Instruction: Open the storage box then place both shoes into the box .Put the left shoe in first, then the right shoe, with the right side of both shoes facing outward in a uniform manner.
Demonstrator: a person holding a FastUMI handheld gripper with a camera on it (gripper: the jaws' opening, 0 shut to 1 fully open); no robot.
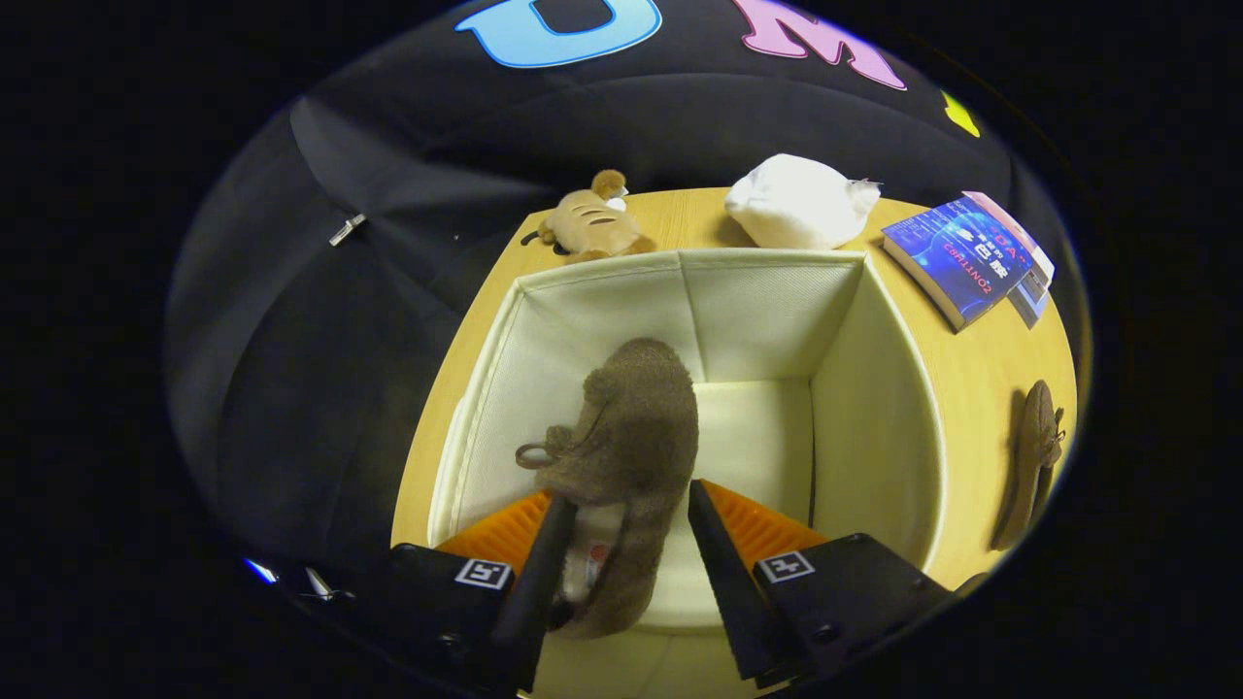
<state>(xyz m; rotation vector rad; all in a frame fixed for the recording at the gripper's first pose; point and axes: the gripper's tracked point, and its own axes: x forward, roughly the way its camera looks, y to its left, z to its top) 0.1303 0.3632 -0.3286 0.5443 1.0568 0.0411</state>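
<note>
The brown fuzzy shoe (631, 437) hangs toe-down inside the open storage box (874, 388), laced, its lining showing at the heel. The gripper (621, 534) has it between its fingers; whether both press on it is unclear. So the box stands open and the first shoe is going in; the second shoe (1034, 456) waits on the table (981, 388) beside the box.

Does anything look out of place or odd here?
Nothing stands out. One shoe hangs between the gripper fingers over the open box; the other shoe lies on the table beside it.
</note>
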